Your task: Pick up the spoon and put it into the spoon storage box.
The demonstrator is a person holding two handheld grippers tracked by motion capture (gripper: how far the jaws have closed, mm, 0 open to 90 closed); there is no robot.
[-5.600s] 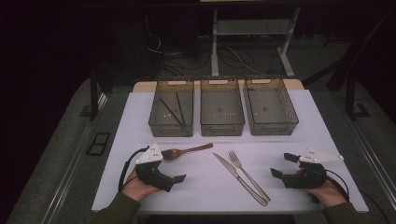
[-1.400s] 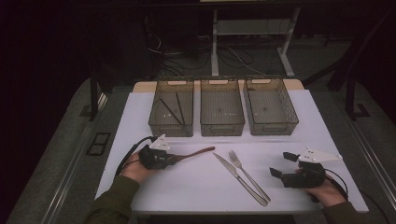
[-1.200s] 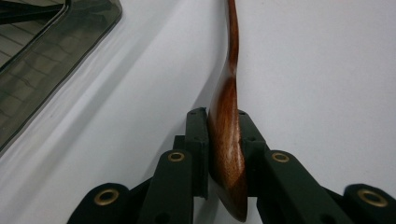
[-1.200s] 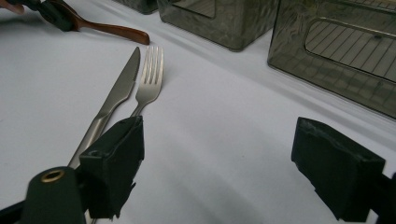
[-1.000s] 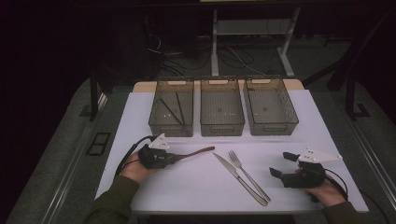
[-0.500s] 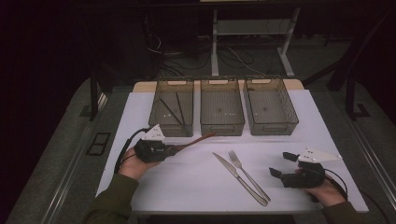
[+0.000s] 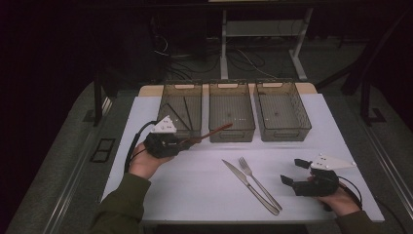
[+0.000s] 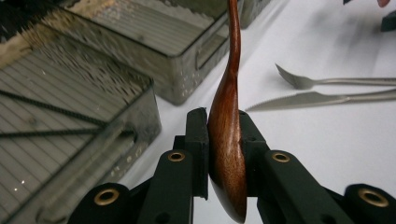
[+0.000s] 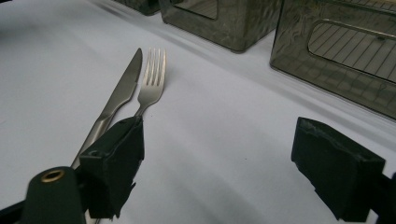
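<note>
While the left gripper [image 7: 187, 142] sits at left centre of the high view, its jaws are clamped on the bowl of a wooden spoon [image 7: 213, 132]. Spoon is raised off the white counter [image 7: 195, 185]; handle slants up and right, its tip over the front edge of the middle bin [image 7: 231, 110]. In the left gripper view the spoon [image 8: 227, 130] stands on edge between the two black pads, handle running to the top of the frame.

Three smoky clear bins in a row across the upper centre: left bin [image 7: 179, 107] holds a couple of thin dark sticks; right bin [image 7: 281, 108] looks bare, though its contents are hard to tell.

Knife [image 7: 248, 186] and fork [image 7: 259, 183] lie side by side at lower centre, almost touching, tips pointing up-left.

Right gripper [image 7: 291, 172] rests at lower right on the counter, jaws spread wide, holding nothing. Right gripper view: knife [image 9: 116, 100] and fork [image 9: 150, 84] lie at the left, beyond the left pad.
</note>
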